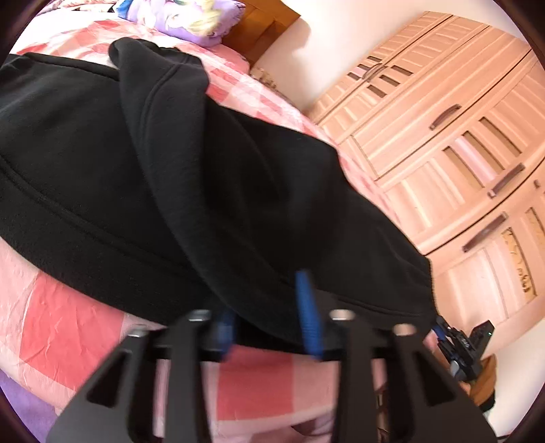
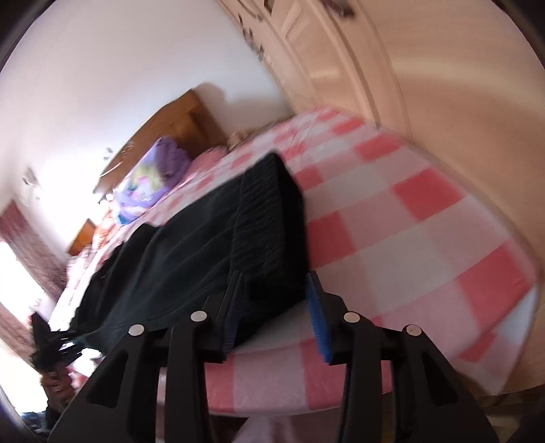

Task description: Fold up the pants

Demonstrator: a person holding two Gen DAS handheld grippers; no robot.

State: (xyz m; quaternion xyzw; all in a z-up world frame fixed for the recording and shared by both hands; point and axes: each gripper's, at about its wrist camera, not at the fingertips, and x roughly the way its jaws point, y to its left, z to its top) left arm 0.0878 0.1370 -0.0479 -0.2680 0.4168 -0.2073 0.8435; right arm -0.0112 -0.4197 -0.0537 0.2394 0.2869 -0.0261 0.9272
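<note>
**Black pants on the checked bed, a gripper at each end**

Left wrist view: the black pants (image 1: 143, 163) lie across a bed with a pink and white checked cover (image 1: 259, 392). One layer of the cloth is doubled over the rest, its stitched edge running up toward a rounded end near the top of the frame. The left gripper (image 1: 269, 317) sits at the near edge of the pants with its blue pads (image 1: 306, 313) spread apart; the cloth lies over and between them, hiding the left pad's tip, and neither pad presses on it. At the lower right, just past the corner of the pants, the other gripper's black and blue body shows, too small to read. A purple printed pillow (image 1: 190, 20) rests at the head of the bed against a brown headboard (image 1: 262, 30). A pale wooden wardrobe (image 1: 442, 136) with dark handles fills the right side.

Right wrist view: the picture is blurred. The right gripper (image 2: 276, 306) has its fingers released, set wide on either side of the ribbed waistband end of the pants (image 2: 272, 221), which lies on the bed cover (image 2: 408, 221) near its edge. The pants stretch away to the left, where the left gripper (image 2: 51, 344) meets the far end. The pillow (image 2: 150, 177) and headboard (image 2: 163, 126) lie beyond.
</note>
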